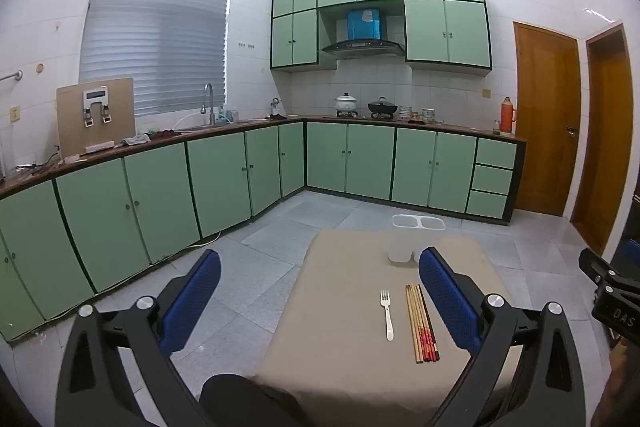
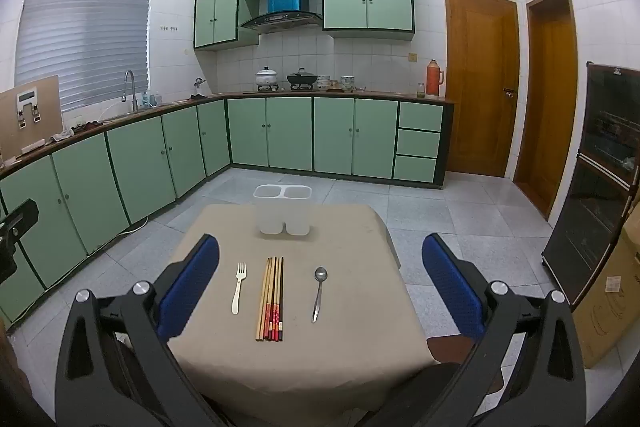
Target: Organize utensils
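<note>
Blue-padded and spread wide with nothing between them, the jaws of the left gripper [image 1: 320,301] fill the near edge of the left wrist view. Beyond them, on the beige table [image 1: 344,367], lie a white fork [image 1: 387,315] and, just right of it, a bundle of chopsticks [image 1: 422,323] side by side. At the far edge stands a translucent two-compartment holder [image 1: 416,238], empty as far as can be seen. The fork looks light and plastic, stiff enough to pinch across its handle.

From the right wrist view, the right gripper [image 2: 320,289] is equally wide and empty. Fork [image 2: 239,287], chopsticks [image 2: 272,299] and a metal spoon [image 2: 319,291] lie in a row from left to right, apart from each other, with the holder [image 2: 283,209] beyond them. The spoon is probably smooth and slippery, so its narrow handle wants a firm pinch near the middle. Thin, rigid chopsticks may roll or scatter, so gripping the whole bundle across its middle seems safest.
</note>
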Available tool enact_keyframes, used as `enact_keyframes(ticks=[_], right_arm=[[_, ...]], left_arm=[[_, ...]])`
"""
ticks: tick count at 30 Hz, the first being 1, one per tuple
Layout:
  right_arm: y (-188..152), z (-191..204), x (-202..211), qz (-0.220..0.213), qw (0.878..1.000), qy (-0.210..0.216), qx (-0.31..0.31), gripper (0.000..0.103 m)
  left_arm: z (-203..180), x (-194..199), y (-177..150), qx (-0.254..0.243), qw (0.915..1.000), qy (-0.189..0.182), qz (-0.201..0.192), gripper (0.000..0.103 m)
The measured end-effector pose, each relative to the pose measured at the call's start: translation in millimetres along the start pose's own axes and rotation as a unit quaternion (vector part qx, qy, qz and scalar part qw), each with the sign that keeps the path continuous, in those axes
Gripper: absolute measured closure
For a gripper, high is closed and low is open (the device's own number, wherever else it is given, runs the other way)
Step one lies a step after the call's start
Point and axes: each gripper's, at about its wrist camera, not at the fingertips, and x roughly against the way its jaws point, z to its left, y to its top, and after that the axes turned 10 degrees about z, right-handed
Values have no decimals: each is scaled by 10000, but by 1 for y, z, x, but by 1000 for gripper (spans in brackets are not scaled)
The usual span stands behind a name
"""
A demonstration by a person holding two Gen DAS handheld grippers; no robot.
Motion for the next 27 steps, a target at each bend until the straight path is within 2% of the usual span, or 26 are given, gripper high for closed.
enact_keyframes(ticks=[27], right_arm=[[9,9,7,17,10000,10,-2,5]], left_arm=[[0,3,1,23,10000,55,-22,6]])
